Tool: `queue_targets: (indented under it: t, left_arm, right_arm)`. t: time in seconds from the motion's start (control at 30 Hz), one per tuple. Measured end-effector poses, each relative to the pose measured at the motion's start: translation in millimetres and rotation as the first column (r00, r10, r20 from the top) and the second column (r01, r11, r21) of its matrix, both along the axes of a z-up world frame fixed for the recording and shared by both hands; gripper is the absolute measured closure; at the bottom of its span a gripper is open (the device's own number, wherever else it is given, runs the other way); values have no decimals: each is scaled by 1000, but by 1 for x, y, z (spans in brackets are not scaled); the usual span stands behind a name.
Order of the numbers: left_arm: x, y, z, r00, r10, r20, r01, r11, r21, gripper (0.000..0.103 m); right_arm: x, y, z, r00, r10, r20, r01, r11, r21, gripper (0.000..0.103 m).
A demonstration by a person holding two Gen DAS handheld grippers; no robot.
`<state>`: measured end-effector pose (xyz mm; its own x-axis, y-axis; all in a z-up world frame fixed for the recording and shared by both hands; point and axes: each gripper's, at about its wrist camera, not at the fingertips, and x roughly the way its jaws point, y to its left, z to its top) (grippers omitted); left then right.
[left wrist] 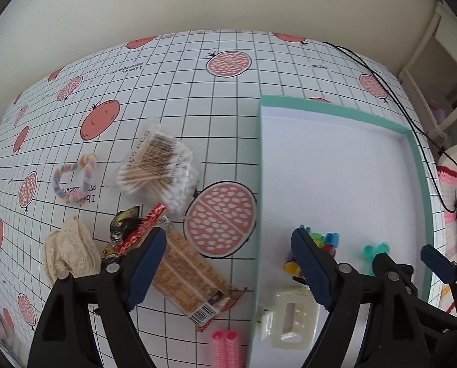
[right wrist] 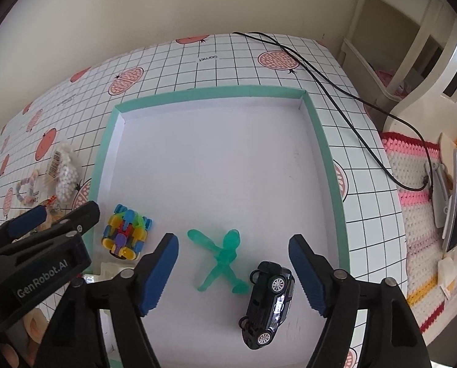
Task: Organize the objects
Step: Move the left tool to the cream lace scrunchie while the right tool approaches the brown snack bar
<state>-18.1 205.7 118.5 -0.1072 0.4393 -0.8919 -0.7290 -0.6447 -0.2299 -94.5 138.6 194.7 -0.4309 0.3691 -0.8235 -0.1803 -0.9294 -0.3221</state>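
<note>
Where tray [right wrist: 326, 153] walls end, tablecloth [right wrist: 366, 141].

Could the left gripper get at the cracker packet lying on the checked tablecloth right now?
Probably yes. The left gripper is open and empty, and the clear packet of tan crackers lies on the tablecloth just by its left finger, nothing on top. The teal-rimmed tray stands to its right, apart.
</note>
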Motion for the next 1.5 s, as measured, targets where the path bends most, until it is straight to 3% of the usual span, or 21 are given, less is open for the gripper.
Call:
queue_targets:
  t: [0.1, 0.2, 0.33, 0.83, 1.1, 1.27, 1.5]
  left_arm:
    - [-4, -3, -2, 1000, 15, -14, -15, 1000, -1, 11]
    - [-9, -6, -3, 999, 45, -22, -45, 999, 3, 6]
    - [-14, -9, -6, 997, 68, -21, -68, 998, 4, 3]
    - [-20, -12, -10, 996, 87, 1, -87, 996, 22, 3]
    - [-16, -21, 11, 999, 26, 20, -28, 997, 66, 3]
    - [-22, -41, 26, 999, 27, 25, -29, 996, 87, 3]
    - [-52, -89, 37, 993, 106, 59, -113, 985, 127, 3]
  right_arm:
    - [-1, 4, -2, 1000, 10, 0, -10, 1000, -6, 16]
    - [-1, 7, -2, 1000, 15, -3, -15, 1000, -19, 4]
    - [-1, 10, -3, 999, 32, -6, -32, 999, -21, 0]
    - [-2, 9, -5, 995, 102, -3, -102, 995, -22, 0]
    - [10, -10, 27, 984, 163, -67, -167, 985, -49, 0]
    - [21, -28, 39, 971, 222, -91, -229, 970, -76, 0]
    - [41, -63, 42, 931, 345, -119, -357, 929, -96, 0]
